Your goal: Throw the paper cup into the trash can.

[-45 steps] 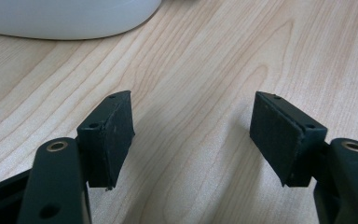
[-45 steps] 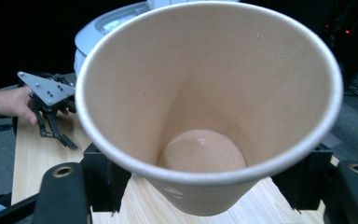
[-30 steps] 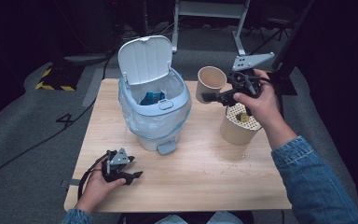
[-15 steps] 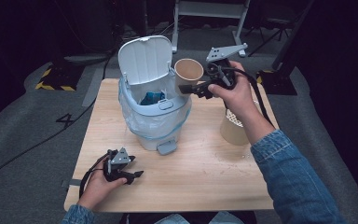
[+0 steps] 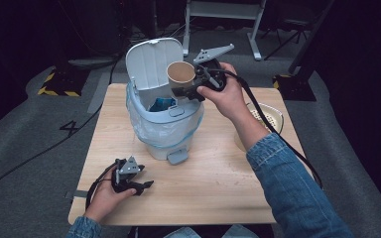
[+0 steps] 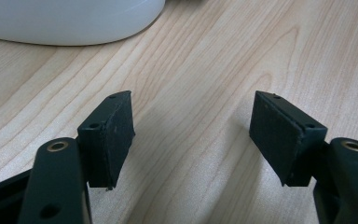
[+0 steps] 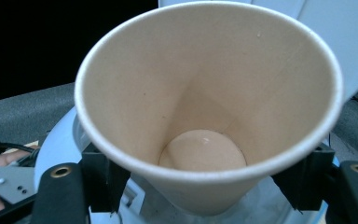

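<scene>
right gripper (image 5: 184, 92) jaws are grasping the paper cup (image 5: 181, 75) above the bin (image 5: 166, 124); left gripper (image 5: 146, 186) jaws are resting released on the desk (image 5: 218, 178).

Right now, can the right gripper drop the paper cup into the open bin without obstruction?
Probably yes. The right gripper holds the paper cup above the pedal bin, whose lid stands up, leaving the opening free.
</scene>
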